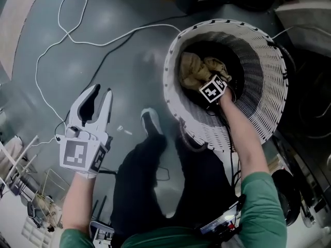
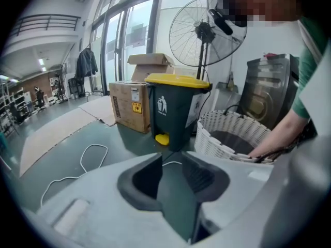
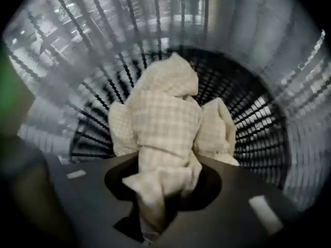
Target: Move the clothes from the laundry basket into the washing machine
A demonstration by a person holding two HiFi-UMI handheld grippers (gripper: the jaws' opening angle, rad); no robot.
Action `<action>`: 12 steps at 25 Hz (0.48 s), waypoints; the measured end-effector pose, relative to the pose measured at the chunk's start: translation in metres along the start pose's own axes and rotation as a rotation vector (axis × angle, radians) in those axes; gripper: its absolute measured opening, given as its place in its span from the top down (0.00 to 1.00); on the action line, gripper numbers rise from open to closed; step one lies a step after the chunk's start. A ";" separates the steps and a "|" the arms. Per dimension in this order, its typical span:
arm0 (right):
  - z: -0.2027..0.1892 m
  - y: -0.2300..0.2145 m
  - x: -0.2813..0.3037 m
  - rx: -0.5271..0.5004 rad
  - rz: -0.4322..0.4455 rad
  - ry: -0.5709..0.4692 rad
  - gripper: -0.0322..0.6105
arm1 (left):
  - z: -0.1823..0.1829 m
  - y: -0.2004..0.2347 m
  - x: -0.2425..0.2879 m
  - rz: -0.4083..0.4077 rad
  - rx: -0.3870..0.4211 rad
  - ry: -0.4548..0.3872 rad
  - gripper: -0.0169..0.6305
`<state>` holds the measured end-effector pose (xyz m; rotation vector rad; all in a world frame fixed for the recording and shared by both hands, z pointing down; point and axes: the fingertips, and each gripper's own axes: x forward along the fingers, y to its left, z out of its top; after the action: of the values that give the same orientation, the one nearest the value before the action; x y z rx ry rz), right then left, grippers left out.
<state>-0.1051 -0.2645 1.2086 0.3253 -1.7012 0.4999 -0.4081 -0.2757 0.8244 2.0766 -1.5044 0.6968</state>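
Observation:
A white wicker laundry basket (image 1: 269, 87) stands on the grey floor; in the left gripper view the basket (image 2: 227, 133) sits at the right. A cream checked cloth (image 1: 194, 68) lies bunched at its bottom. My right gripper (image 1: 211, 84) reaches down into the basket, its tips hidden under its marker cube. In the right gripper view the right gripper (image 3: 163, 195) is shut on a fold of the cloth (image 3: 165, 118). My left gripper (image 1: 97, 103) hangs over the floor left of the basket, open with nothing between its jaws, as the left gripper (image 2: 173, 182) view confirms.
A white cable (image 1: 62, 35) loops across the floor. Beyond the basket stand a dark green bin with a yellow lid (image 2: 176, 107), cardboard boxes (image 2: 132, 105) and a pedestal fan (image 2: 201, 32). A grey metal machine (image 2: 269, 94) stands behind the basket. My shoe (image 1: 150, 120) is beside the basket.

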 end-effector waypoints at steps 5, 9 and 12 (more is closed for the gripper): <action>0.006 0.005 -0.084 0.054 -0.025 -0.110 0.72 | 0.037 -0.022 -0.035 -0.020 -0.015 0.003 0.80; 0.018 0.007 -0.164 0.064 -0.067 -0.194 0.72 | 0.079 -0.037 -0.066 -0.026 -0.022 -0.014 0.80; 0.029 0.013 -0.222 0.032 -0.087 -0.231 0.72 | 0.111 -0.048 -0.091 -0.029 -0.029 -0.030 0.80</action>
<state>-0.0941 -0.2807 0.9852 0.4938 -1.8941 0.4384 -0.3732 -0.2689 0.6771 2.0920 -1.4881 0.6326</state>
